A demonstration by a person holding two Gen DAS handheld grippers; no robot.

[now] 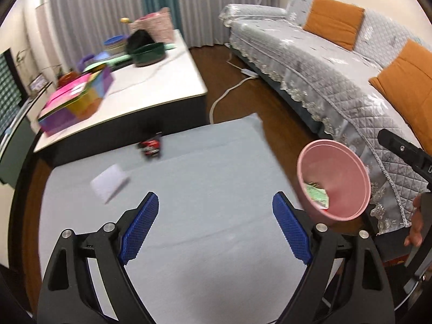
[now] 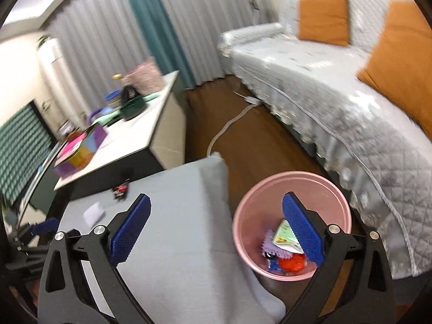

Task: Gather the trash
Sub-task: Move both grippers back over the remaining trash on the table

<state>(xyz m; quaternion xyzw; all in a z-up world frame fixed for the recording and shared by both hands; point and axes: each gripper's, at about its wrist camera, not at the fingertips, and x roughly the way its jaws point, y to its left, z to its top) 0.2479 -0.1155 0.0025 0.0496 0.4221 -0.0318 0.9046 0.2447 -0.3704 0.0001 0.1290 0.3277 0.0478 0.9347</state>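
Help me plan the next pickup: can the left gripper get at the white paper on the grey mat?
Probably yes. The left gripper is open and empty, and the white paper lies flat on the mat with nothing between them.

Grey sofa [image 1: 310, 62], orange cushions [image 1: 333, 21]

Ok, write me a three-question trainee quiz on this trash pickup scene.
1. True or false: the left tool is clamped on a piece of trash.
2. Which items still lie on the grey mat? A) a white paper and a red-black wrapper B) a green pot C) nothing
3. Fill in: the pink bin stands on the floor between the mat and the ____.

Key
1. False; both it and the right tool are open and empty.
2. A
3. sofa
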